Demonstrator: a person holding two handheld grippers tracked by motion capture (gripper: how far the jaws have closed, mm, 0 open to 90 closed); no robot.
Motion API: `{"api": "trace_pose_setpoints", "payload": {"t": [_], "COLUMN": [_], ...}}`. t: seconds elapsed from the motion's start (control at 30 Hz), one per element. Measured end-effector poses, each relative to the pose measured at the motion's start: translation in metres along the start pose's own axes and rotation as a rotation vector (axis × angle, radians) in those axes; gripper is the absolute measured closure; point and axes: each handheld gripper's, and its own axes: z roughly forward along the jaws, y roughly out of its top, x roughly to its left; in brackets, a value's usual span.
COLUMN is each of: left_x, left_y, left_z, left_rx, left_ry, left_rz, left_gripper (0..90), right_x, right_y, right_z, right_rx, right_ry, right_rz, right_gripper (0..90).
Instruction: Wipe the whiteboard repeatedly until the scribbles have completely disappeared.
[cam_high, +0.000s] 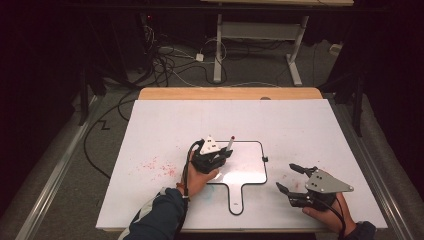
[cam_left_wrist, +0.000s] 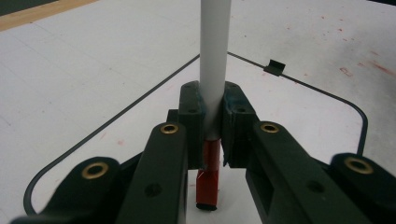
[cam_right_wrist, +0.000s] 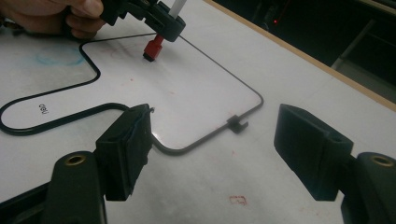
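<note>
My left hand (cam_high: 197, 176) reaches over the small whiteboard (cam_high: 250, 170), its left gripper (cam_high: 216, 154) pointing down with jaws clamped on one marker (cam_left_wrist: 213, 70). The white barrel rises between my pads; the red tip sits just below them, at the board's surface. My right hand (cam_high: 327, 212) rests at the table's near edge, the right gripper (cam_high: 290, 178) lying level, its jaws spread wide with nothing between them, near the board's corner clip (cam_right_wrist: 237, 124). One board, one marker. Small writing on the handle is too blurred to read.
</note>
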Motion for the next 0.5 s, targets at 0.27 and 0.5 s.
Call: {"api": "trace_pose_setpoints", "payload": {"t": [0.27, 0.5], "left_x": [0.006, 0.005], "left_y": [-0.006, -0.015], "left_z": [-0.012, -0.027], "left_rx": [0.012, 0.013], "left_ry": [-0.007, -0.024], "left_rz": [-0.015, -0.013], "left_gripper": [79.1, 79.1], "right_x": [0.0, 0.001], "right_y": [0.0, 0.001], "right_z": [-0.001, -0.002], "right_rx": [-0.004, -0.003], "right_ry": [0.0, -0.007], "right_rz": [-0.002, -0.006], "right_gripper": [28.4, 28.5]}}
